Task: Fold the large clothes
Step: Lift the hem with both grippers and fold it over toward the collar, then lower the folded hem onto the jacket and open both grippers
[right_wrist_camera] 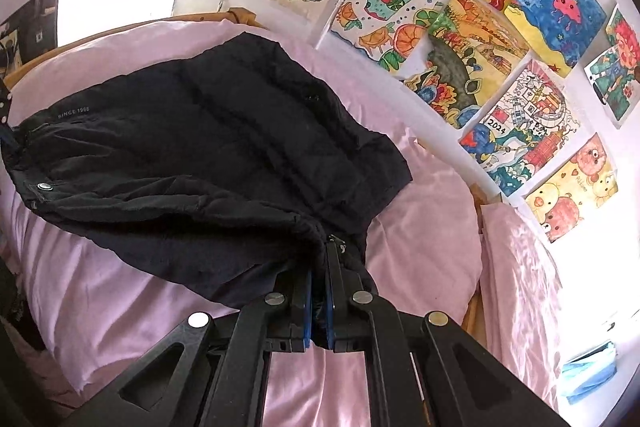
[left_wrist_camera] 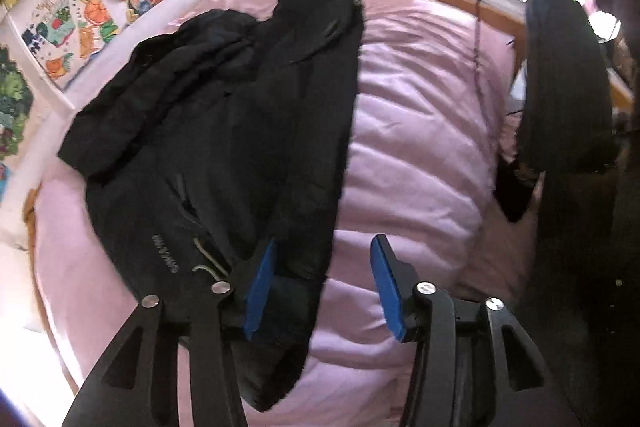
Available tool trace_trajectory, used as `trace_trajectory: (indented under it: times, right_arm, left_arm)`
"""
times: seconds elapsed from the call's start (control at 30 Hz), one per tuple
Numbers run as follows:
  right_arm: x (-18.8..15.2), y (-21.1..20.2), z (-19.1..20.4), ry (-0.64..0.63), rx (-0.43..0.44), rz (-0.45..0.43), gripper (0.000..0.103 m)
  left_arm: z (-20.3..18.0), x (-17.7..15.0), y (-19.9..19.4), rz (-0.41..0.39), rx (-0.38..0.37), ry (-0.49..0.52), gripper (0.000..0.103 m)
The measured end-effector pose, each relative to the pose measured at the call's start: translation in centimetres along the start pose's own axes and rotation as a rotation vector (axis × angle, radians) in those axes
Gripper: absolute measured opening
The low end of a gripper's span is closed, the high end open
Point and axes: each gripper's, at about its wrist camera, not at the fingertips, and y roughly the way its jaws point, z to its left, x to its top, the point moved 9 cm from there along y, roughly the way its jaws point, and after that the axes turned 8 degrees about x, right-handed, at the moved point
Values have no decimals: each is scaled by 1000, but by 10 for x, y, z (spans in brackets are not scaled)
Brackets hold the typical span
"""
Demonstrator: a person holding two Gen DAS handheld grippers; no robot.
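A black padded jacket (right_wrist_camera: 192, 155) is lying spread across the pink bedcover (right_wrist_camera: 424, 227). The right gripper (right_wrist_camera: 319, 291) is clamping a bunched edge of it, while the left gripper (left_wrist_camera: 324, 287) is hanging with jaws apart, the jacket's hem resting against one blue pad.

Bedroom: bed (right_wrist_camera: 420, 227), children's drawings (right_wrist_camera: 472, 39)
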Motion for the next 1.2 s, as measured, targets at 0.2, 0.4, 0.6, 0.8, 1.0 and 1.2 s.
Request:
trace_trajectory:
  times: [0.2, 0.4, 0.6, 0.8, 1.0, 1.2]
  right_arm:
    - [0, 2, 2, 0, 0, -4, 6]
    - [4, 3, 0, -1, -16, -24, 6]
    - [12, 3, -14, 22, -44, -49, 6]
    - [27, 0, -50, 95, -95, -105, 6]
    - [44, 8, -99, 183, -175, -167, 6]
    - [68, 36, -145, 238, -234, -221, 6]
  left_arm:
    - [-3, -19, 24, 81, 110, 92, 47]
    - [25, -31, 29, 120, 262, 74, 34]
    - [71, -6, 1, 14, 382, -64, 7]
    - [138, 40, -36, -147, 527, -214, 5]
    - [205, 102, -49, -268, 602, -310, 4]
    - [274, 147, -41, -291, 638, -399, 4]
